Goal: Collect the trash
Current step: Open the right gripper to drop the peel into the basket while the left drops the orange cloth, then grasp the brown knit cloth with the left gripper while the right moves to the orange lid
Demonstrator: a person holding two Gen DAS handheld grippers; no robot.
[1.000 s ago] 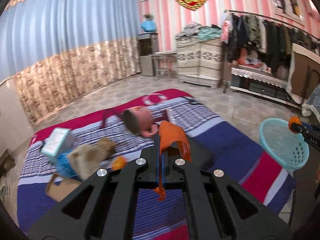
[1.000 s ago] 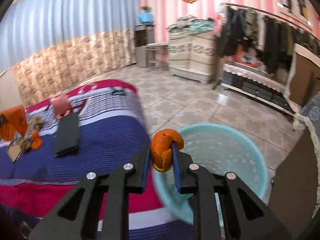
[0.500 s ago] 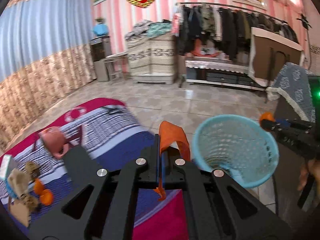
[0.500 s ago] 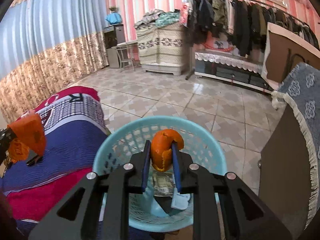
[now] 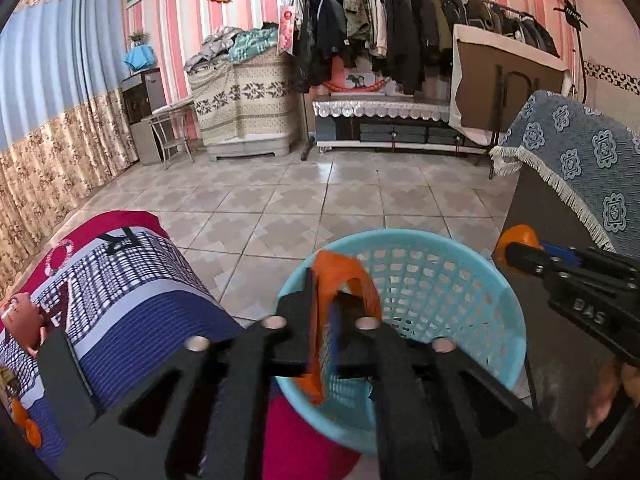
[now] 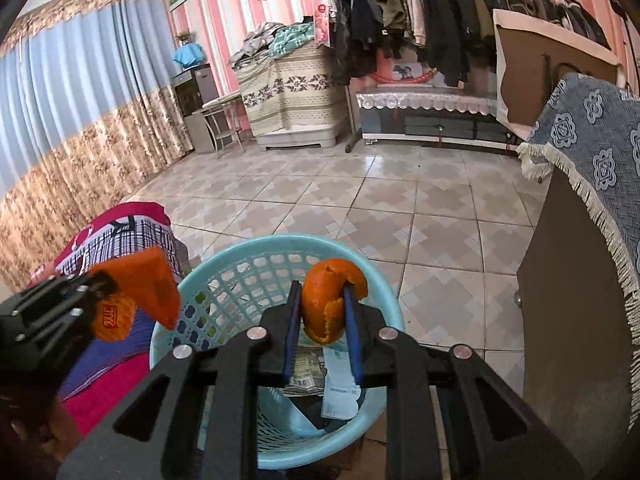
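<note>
A light blue plastic basket [image 5: 500,280] [image 6: 224,268] stands on the floor beside the bed. Above its near rim my left gripper [image 5: 324,276] [image 6: 100,284] has its jaws opening. A thin orange wrapper [image 5: 340,272] [image 6: 140,292] still hangs between them against the left finger, and a gap shows beside the blue pad. Over the middle of the basket my right gripper [image 6: 322,292] [image 5: 508,252] is shut on a curled orange peel [image 6: 328,300] [image 5: 516,236]. Paper scraps [image 6: 336,384] lie on the basket's bottom.
The bed with a striped blue and red blanket [image 5: 132,288] lies to the left, with a black flat case [image 5: 60,360], a pink thing [image 5: 22,316] and orange peel bits [image 5: 24,420] on it. A dark cabinet under a blue cloth [image 5: 560,240] stands close on the right. Tiled floor [image 6: 400,208] stretches beyond.
Both grippers have swung right from over the bed to above the basket, carrying the wrapper and the peel. The left jaws have parted a little; the right grip is unchanged.
</note>
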